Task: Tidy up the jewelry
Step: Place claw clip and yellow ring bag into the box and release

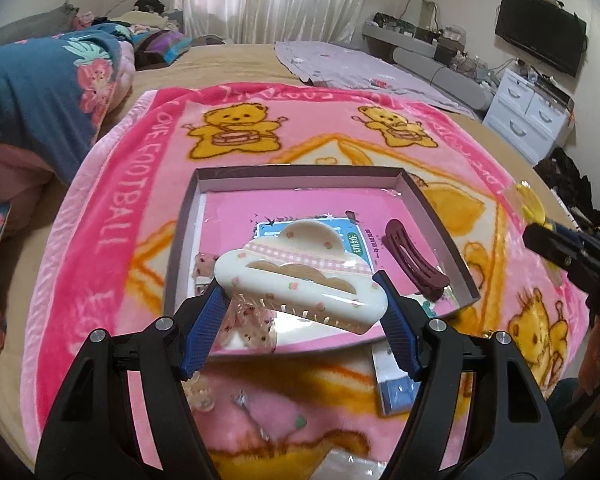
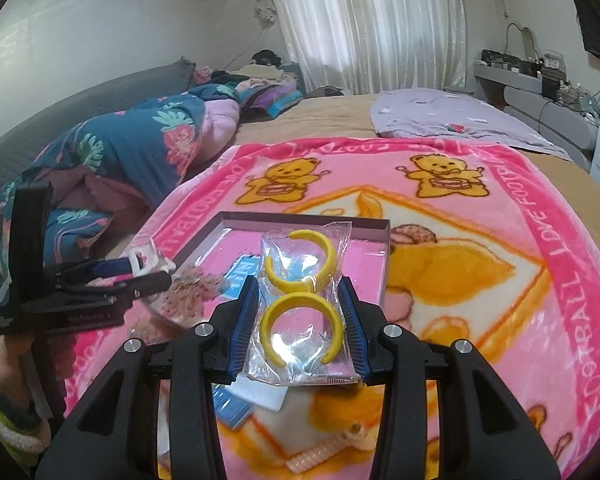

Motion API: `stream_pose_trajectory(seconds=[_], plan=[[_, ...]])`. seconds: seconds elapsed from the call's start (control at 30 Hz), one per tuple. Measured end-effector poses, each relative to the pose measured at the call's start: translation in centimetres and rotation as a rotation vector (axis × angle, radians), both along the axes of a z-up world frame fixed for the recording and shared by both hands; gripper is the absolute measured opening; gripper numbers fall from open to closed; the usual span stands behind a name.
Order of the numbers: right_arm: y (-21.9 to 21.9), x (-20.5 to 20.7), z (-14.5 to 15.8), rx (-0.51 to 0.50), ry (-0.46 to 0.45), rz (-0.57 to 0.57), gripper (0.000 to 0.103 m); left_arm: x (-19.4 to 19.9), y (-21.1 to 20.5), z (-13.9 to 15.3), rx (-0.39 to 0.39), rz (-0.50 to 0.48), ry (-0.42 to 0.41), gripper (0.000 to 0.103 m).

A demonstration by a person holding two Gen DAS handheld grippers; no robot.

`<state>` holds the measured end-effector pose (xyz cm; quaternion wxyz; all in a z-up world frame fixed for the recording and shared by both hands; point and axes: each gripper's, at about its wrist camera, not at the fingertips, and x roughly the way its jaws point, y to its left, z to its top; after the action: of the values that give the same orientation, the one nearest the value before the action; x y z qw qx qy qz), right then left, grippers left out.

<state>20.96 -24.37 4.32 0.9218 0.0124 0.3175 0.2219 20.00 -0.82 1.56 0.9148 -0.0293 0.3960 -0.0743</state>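
Jewelry held aloft over the bed: cream hair clip (image 1: 300,276) pinched in left claw (image 1: 300,312), bagged yellow hoops (image 2: 300,304) pinched in right claw (image 2: 300,316). Lower gently, level – release inside shallow box (image 1: 300,174), beside maroon clip (image 1: 414,264).

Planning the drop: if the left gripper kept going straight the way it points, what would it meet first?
Probably the shallow box: the left gripper, shut on the cream hair claw, points into it, toward the pink liner. Depth is uncertain.
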Motion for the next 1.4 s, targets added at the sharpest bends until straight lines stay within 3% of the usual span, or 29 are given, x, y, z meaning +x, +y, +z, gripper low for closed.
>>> stream_pose_trajectory(seconds=[0.83, 1.4], plan=[[2.2, 8.0, -4.2, -0.060, 0.093, -0.038, 0.039, 3.6, -1.2, -4.8, 0.027, -0.028, 0.061, 0.064], [2.0, 8.7, -7.4, -0.084, 0.155, -0.049, 0.041, 3.5, -1.0, -5.0, 0.046, -0.022, 0.061, 0.065]])
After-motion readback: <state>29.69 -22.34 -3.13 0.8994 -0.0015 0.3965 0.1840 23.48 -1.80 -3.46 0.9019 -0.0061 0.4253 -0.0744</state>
